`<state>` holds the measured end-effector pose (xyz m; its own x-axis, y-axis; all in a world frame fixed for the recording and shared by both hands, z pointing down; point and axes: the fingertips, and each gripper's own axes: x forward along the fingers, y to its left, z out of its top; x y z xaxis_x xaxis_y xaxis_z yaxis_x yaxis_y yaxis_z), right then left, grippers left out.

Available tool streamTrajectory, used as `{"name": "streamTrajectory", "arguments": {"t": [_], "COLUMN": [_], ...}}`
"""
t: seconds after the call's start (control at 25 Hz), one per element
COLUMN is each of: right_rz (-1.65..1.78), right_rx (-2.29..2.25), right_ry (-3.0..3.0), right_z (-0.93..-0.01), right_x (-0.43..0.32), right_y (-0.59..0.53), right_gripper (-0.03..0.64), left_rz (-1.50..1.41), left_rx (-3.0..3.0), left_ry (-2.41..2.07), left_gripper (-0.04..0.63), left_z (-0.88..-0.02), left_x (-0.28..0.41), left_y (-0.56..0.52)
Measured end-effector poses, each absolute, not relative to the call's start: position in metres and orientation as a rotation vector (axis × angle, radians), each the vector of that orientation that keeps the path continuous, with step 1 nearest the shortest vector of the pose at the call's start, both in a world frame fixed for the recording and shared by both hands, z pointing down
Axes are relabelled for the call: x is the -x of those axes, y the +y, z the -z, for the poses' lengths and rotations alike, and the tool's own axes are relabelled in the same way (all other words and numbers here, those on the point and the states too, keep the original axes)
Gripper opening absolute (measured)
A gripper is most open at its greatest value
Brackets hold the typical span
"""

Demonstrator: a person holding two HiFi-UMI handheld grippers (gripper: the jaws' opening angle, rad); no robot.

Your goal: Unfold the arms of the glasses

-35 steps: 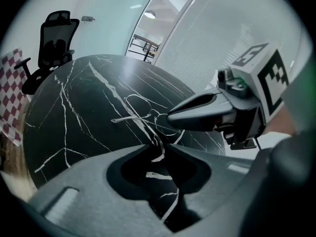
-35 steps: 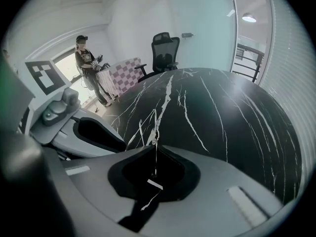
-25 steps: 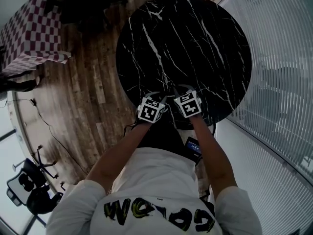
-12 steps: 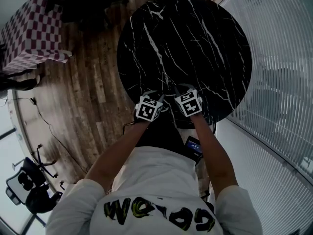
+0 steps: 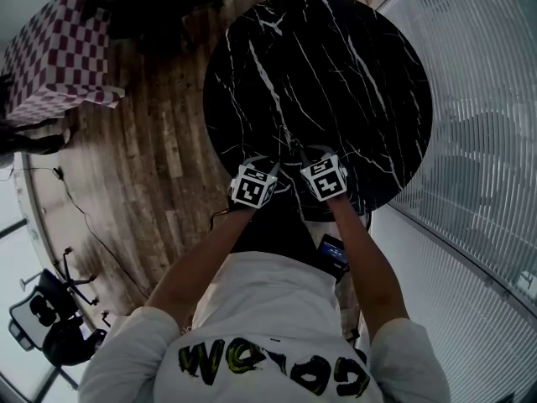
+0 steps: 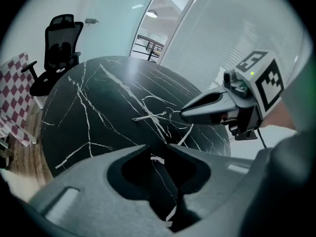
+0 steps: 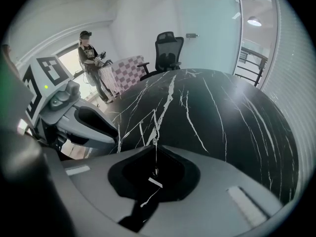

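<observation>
The right claw pinched the glasses; the left claw, closing round a thin piece, needed to ease it outward.

Daylight fills the room: we see it glow from the bright window at the left of the right gripper view and off the white slatted blinds, and a round ceiling lamp is lit too. The round black marble table with white veins stays dark, yet carries a soft pale glare patch. Both gripper views bend hard at the rim and end in a black circle, and the nearest parts go soft. The thin wire glasses seem sharp enough to us, but they are nearly lost among the veins. Shadows are faint.
</observation>
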<state>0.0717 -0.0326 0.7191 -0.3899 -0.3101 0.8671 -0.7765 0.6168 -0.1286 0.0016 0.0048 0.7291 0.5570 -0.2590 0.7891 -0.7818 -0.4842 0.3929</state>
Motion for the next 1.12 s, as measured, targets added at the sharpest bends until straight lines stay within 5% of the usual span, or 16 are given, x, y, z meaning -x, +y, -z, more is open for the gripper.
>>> {"name": "streamTrajectory", "arguments": {"t": [1.12], "right_rz": [-0.653], "right_rx": [-0.859], "right_ry": [-1.968], "right_z": [-0.716], "right_x": [-0.073], "right_y": [-0.033], "right_gripper": [0.009], "left_rz": [-0.856], "left_rx": [-2.005], "left_ry": [-0.836], "left_gripper": [0.086], "left_z": [-0.734], "left_x": [-0.011], "left_y": [0.004]}}
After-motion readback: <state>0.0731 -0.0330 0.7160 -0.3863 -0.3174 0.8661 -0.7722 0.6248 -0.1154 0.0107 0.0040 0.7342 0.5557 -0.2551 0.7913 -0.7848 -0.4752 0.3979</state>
